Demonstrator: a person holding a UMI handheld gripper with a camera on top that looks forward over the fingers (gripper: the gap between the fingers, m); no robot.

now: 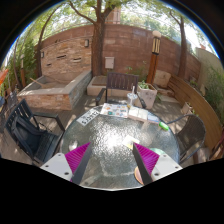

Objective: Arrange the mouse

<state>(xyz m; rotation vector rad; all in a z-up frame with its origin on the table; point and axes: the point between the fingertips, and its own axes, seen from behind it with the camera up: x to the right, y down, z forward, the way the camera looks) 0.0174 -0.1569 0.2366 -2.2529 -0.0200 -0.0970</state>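
My gripper (112,160) is open and empty over a round glass table (108,145). Its magenta pads show on the left finger (78,156) and the right finger (147,157), spread wide, with only bare glass between them. A small pale object (166,126) lies on the table's far right, beyond the right finger; I cannot tell whether it is the mouse. A small peach-coloured round thing (137,175) shows just inside the right finger, low down.
Printed papers (90,117) and a flat sheet (118,110) lie on the table's far side, with a slim bottle (131,98) behind them. A black chair (30,130) stands left, another chair (190,130) right. A planter (147,93), a brick wall (120,50) and a tree trunk (100,50) stand beyond.
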